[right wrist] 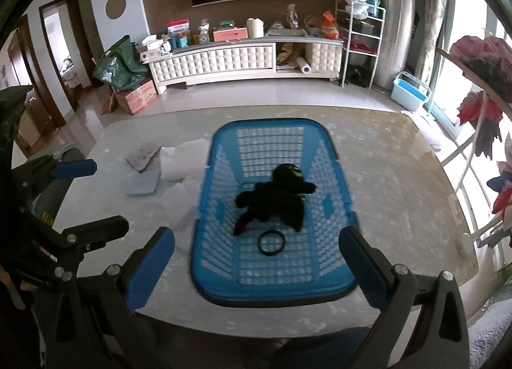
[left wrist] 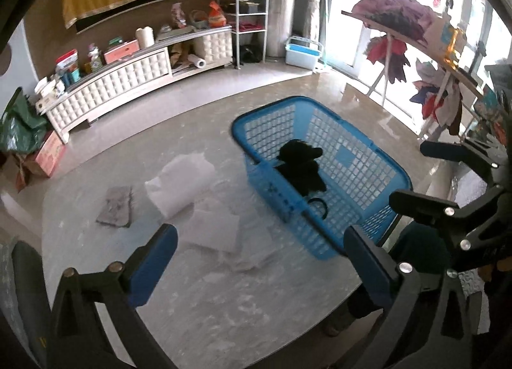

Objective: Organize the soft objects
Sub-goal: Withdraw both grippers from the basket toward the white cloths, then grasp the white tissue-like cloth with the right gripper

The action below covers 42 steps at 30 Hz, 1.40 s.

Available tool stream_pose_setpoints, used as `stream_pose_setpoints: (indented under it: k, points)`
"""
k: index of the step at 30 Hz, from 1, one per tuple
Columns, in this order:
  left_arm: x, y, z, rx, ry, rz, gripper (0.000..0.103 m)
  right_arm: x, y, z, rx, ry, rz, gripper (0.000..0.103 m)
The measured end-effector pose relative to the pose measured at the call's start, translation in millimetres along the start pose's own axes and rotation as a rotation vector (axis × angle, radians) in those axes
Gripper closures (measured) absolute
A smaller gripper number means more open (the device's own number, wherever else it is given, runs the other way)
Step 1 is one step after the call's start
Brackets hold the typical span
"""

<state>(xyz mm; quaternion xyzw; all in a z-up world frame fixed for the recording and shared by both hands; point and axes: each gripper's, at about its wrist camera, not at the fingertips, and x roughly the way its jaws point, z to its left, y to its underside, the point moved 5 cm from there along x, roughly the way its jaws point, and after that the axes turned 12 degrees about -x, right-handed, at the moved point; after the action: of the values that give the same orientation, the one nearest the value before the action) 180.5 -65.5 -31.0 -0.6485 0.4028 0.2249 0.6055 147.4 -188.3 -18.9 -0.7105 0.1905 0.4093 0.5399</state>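
Foam sheets [left wrist: 188, 183] lie on the table just left of the blue basket [right wrist: 339, 183] holding a black plush toy [right wrist: 275, 199], so the left gripper [left wrist: 259, 260], spread wide and empty like the right gripper [right wrist: 256, 266], should pinch one sheet's edge.

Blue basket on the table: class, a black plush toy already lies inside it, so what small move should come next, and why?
Probably swing the left tongs toward the white foam pieces beside the blue basket. Both tongs stand open and empty, the black plush toy and a black ring are already inside, and the soft pieces remain out on the table, nearest the left side.
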Motion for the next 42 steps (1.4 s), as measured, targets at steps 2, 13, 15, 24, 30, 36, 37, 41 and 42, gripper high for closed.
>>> stream_pose_setpoints:
  k: [2, 13, 15, 24, 30, 36, 37, 41, 42]
  points:
    - [-6.0, 4.6, 12.4, -0.013, -0.007, -0.009, 0.0, 3.9, -3.7, 11.6, -0.013, -0.006, 0.006, 0.0]
    - [-21.1, 33.7, 71.4, -0.093, -0.047, -0.045, 0.0, 31.7, -18.8, 59.8, -0.064, -0.017, 0.033, 0.0]
    - [-18.7, 39.0, 80.2, -0.104, -0.068, -0.04, 0.0, 37.7, -20.7, 68.5, -0.073, -0.028, 0.041, 0.0]
    - [-12.4, 53.0, 122.0, -0.17, -0.081, -0.02, 0.0, 68.7, -28.2, 104.2, -0.139, -0.062, 0.086, 0.0]
    - [-2.2, 58.2, 143.0, -0.204, -0.086, -0.001, 0.0, 90.8, -31.9, 125.2, -0.175, -0.089, 0.115, 0.0]
    - [13.7, 62.8, 166.0, -0.246, -0.101, 0.018, 0.0, 117.2, -38.5, 143.4, -0.248, -0.091, 0.156, 0.0]
    - [17.9, 63.5, 170.3, -0.252, -0.105, 0.025, 0.0, 121.7, -38.8, 146.5, -0.262, -0.088, 0.164, 0.0]
    - [33.1, 66.9, 181.9, -0.276, -0.126, 0.051, 0.0, 142.4, -42.5, 157.2, -0.33, -0.073, 0.198, 0.0]
    - [37.9, 68.0, 184.9, -0.284, -0.121, 0.06, 0.0, 148.0, -43.2, 158.9, -0.344, -0.073, 0.207, 0.0]
